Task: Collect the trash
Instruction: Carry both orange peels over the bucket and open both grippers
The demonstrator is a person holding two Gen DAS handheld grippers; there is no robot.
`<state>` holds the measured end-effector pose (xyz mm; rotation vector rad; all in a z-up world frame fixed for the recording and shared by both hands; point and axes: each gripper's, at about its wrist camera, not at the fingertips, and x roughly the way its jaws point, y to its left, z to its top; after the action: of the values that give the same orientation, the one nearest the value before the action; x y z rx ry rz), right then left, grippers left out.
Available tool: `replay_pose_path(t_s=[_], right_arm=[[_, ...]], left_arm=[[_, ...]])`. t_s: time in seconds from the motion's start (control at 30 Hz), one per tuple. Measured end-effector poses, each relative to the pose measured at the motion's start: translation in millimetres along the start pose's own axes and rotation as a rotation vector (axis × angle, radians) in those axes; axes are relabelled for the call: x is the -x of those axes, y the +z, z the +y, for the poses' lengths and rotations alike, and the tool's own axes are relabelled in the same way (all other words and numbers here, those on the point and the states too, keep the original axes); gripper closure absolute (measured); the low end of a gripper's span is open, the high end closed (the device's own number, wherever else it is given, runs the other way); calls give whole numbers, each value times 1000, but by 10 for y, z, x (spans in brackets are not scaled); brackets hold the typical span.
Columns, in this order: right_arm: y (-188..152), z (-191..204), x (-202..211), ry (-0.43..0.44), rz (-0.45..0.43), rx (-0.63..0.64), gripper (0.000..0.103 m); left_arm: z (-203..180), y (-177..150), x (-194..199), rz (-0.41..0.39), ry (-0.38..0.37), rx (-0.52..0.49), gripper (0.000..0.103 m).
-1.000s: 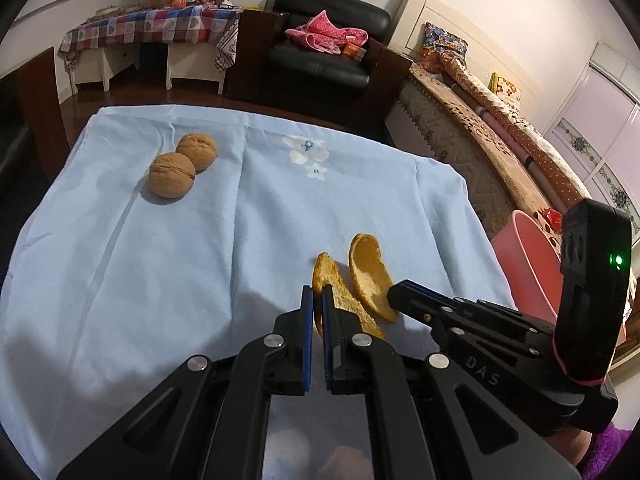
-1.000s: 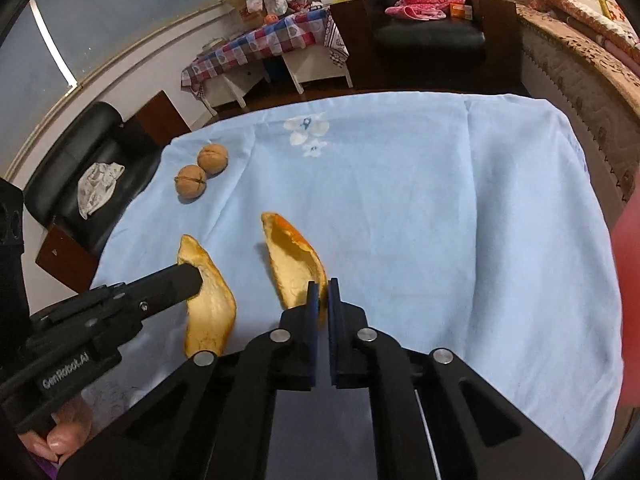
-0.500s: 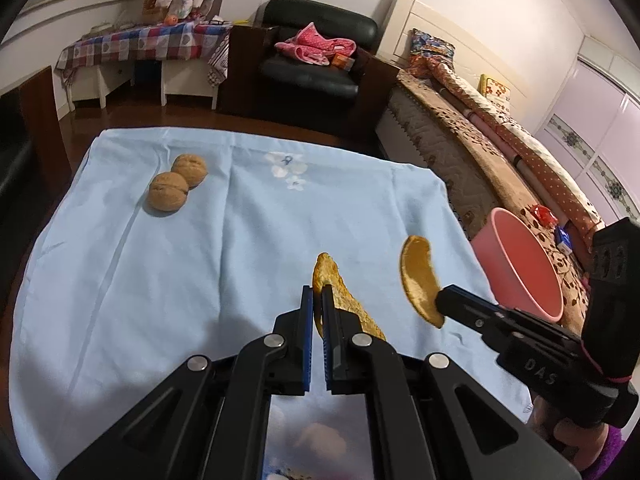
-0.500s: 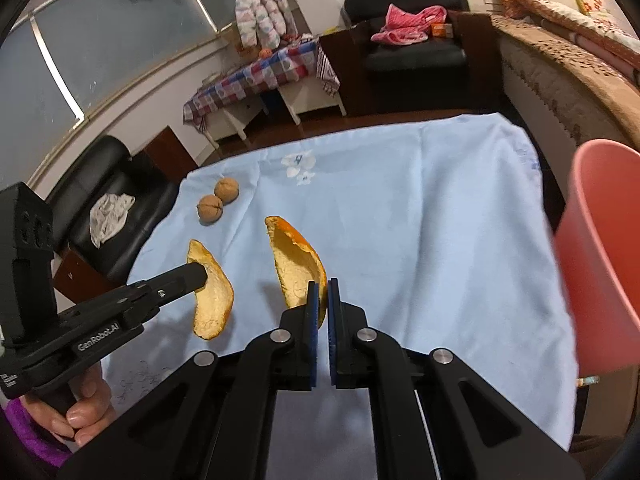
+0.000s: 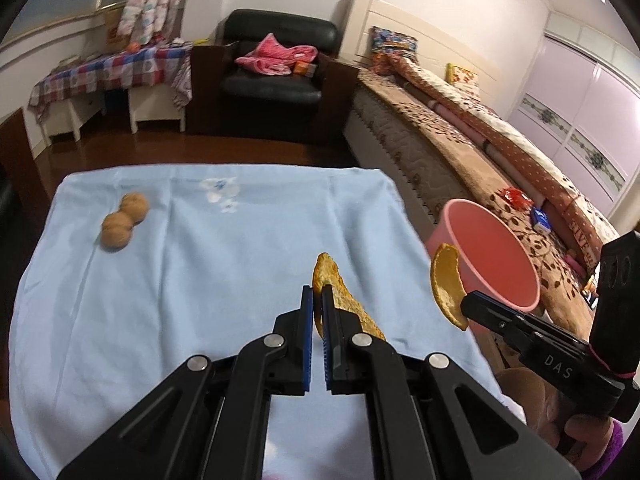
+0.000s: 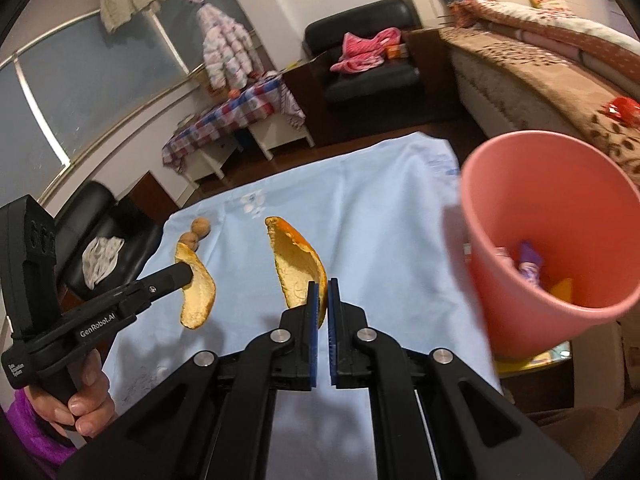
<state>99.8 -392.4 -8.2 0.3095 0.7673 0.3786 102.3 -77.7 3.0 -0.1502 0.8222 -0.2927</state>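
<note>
cloth [image 5: 208, 280] blue, on table | walnuts [image 5: 122, 220] far-left | armchair [image 5: 276, 76], bed [image 5: 460, 132] behind

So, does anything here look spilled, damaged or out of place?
Nothing looks spilled or damaged. Each claw, left and right, is shut on one orange peel, lifted above the blue cloth. Two walnuts lie on the cloth. The pink bin stands past the table edge with some trash inside.
</note>
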Motion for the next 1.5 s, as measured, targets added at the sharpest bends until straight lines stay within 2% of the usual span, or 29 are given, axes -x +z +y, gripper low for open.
replay_pose_path(t_s=[0.5, 0.9, 1.23, 1.5], right_arm=[[180, -872, 588, -185, -154, -100, 99], [159, -1367, 624, -253, -155, -163, 99], [153, -1506, 527, -273, -134, -175, 99], [163, -1528, 434, -283, -116, -180, 98]], left_arm=[[-952, 347, -254, -11, -133, -126, 100], [-1698, 452, -688, 17, -188, -222, 100], [-1921, 372, -1056, 73, -177, -266, 99], [-1942, 347, -1221, 99, -168, -267, 99]])
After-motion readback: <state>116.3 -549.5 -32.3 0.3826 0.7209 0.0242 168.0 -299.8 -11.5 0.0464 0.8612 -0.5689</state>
